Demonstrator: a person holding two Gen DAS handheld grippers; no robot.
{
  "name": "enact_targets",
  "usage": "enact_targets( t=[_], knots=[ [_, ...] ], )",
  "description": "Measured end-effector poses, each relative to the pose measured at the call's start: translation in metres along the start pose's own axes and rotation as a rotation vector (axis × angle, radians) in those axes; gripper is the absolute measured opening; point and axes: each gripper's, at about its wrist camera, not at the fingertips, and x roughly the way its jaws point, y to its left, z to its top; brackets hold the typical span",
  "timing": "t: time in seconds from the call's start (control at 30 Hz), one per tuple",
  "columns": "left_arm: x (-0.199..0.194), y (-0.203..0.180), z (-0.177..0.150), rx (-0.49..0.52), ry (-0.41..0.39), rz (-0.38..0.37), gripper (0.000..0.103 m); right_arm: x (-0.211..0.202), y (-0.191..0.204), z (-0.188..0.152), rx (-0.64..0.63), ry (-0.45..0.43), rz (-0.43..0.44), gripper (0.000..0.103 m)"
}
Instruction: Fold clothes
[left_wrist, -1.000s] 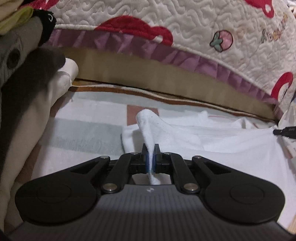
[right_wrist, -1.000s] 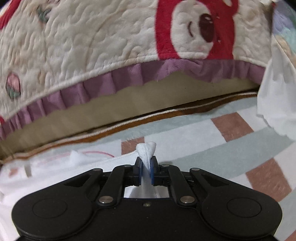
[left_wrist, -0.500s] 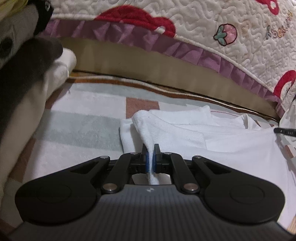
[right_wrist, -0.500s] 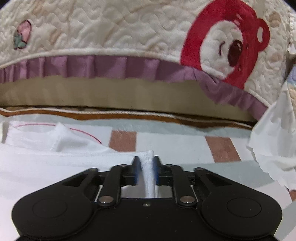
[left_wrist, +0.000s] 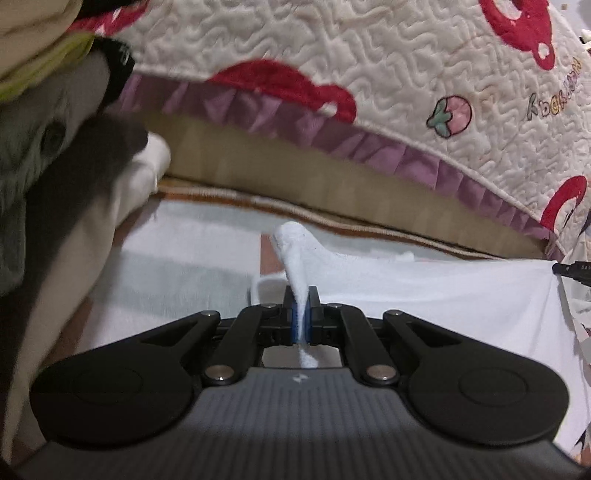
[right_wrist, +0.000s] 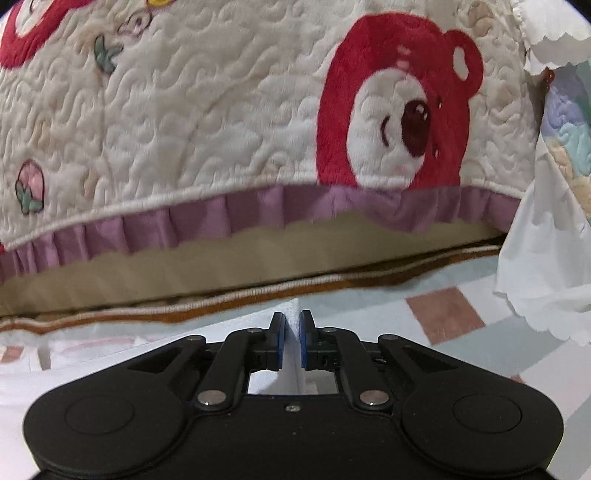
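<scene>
Between both claws, taut white garment (left_wrist: 424, 295)

The white garment (left_wrist: 424, 295) lies spread flat across a checked blanket (left_wrist: 177, 273), just in front of a quilted bed cover. Two pinched folds of its edge (right_wrist: 293, 314) rise in small peaks above the flat cloth.

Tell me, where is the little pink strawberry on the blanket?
In the left wrist view, the pink embroidered strawberry sits upper right on the cream quilted blanket, just above its purple ruffled trim and right of a red bear patch.
</scene>
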Motion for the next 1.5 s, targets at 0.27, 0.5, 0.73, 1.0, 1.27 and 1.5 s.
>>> enact_targets(
  t=[0.27,0.5,0.73,1.0,1.27,1.5],
  knots=[
    [0.034,0.002,0.007,0.027,0.124,0.163,0.022,0.013,0.025,0.001,-0.166,0.027,-0.081,0.012],
    [-0.01,-0.022,-0.017,0.064,0.196,-0.021,0.044,-0.007,0.046,-0.03,-0.227,0.097,-0.079,0.047],
    [-0.056,-0.013,-0.063,-0.067,0.273,-0.061,0.051,-0.06,0.061,-0.079,-0.218,0.209,0.185,0.049],
    [-0.074,-0.01,-0.101,-0.115,0.284,-0.078,0.005,-0.101,0.043,-0.119,-0.151,0.23,0.066,0.05],
    [-0.101,-0.016,-0.103,-0.057,0.274,-0.004,0.003,-0.112,0.026,-0.15,-0.225,0.206,-0.033,0.051],
    [-0.104,-0.028,-0.106,0.037,0.301,0.064,0.004,-0.114,0.019,-0.153,-0.205,0.182,-0.056,0.054]
  ],
)
